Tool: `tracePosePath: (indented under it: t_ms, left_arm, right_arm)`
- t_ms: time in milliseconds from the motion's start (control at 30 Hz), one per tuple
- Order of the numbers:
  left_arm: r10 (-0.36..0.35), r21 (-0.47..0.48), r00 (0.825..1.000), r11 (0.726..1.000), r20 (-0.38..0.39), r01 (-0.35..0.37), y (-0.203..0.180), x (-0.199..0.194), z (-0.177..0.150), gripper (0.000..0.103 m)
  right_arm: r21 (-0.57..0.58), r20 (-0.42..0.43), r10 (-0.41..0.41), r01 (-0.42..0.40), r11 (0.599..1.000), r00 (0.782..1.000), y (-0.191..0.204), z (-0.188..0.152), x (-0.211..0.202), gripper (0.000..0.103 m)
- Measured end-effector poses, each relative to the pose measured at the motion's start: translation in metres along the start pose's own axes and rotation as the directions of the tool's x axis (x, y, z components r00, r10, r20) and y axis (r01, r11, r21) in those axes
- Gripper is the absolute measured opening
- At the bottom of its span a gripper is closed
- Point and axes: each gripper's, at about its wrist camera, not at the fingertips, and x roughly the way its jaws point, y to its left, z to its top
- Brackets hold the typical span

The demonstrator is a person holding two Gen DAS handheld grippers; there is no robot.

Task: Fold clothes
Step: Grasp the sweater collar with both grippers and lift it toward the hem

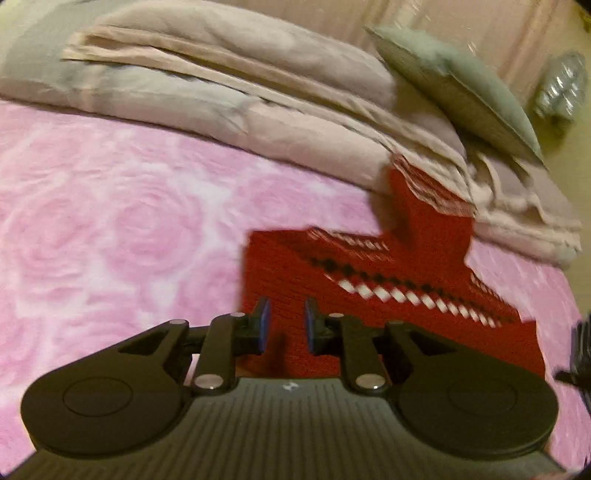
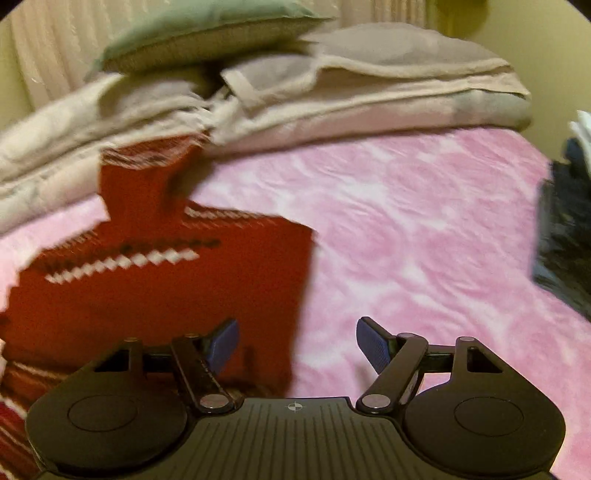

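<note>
A home bedroom: pink rose-print bedspread, folded beige bedding, green pillow.

In the left wrist view the sweater lies on the bed at centre right, its sleeve reaching the folded bedding across the top. A cushion rests on that bedding, upper right.

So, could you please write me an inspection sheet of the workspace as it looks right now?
Surface: pink rose-print bedspread, bare around the garment.
Job's things: red patterned sweater lying flat, one sleeve reaching the bedding pile.
Clutter: folded beige bedding, green pillow on top; dark pile at the bed's edge.
Grippers: left gripper open over the sweater; right gripper open wide, straddling its edge.
Cables: nothing seen.
Surroundings: pale curtain.
</note>
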Motion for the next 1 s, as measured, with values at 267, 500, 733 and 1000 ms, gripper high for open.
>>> tracePosePath:
  t_ms: [267, 500, 733, 1000]
  left_arm:
    - [0.028, 0.047, 0.995, 0.999, -0.095, -0.024, -0.011, 0.027, 0.012, 0.016]
    - [-0.057, 0.025, 0.996, 0.998, -0.068, 0.059, -0.045, 0.076, 0.069, 0.035]
    - [-0.154, -0.003, 0.987, 0.988, -0.051, 0.154, -0.084, 0.137, 0.126, 0.045]
    - [-0.319, -0.057, 0.948, 0.947, -0.021, 0.317, -0.098, 0.166, 0.156, 0.026]
  right_arm:
    - [-0.023, -0.143, 0.016, -0.02, 1.0, 0.99, 0.004, 0.018, 0.046, 0.073]
    - [0.1, -0.081, 0.181, -0.173, 0.98, 0.98, 0.0, 0.095, 0.087, 0.073]
    - [0.316, 0.01, 0.386, -0.369, 0.874, 0.923, 0.013, 0.169, 0.162, 0.073]
    - [0.359, 0.022, 0.396, -0.377, 0.854, 0.918, 0.036, 0.194, 0.222, 0.057]
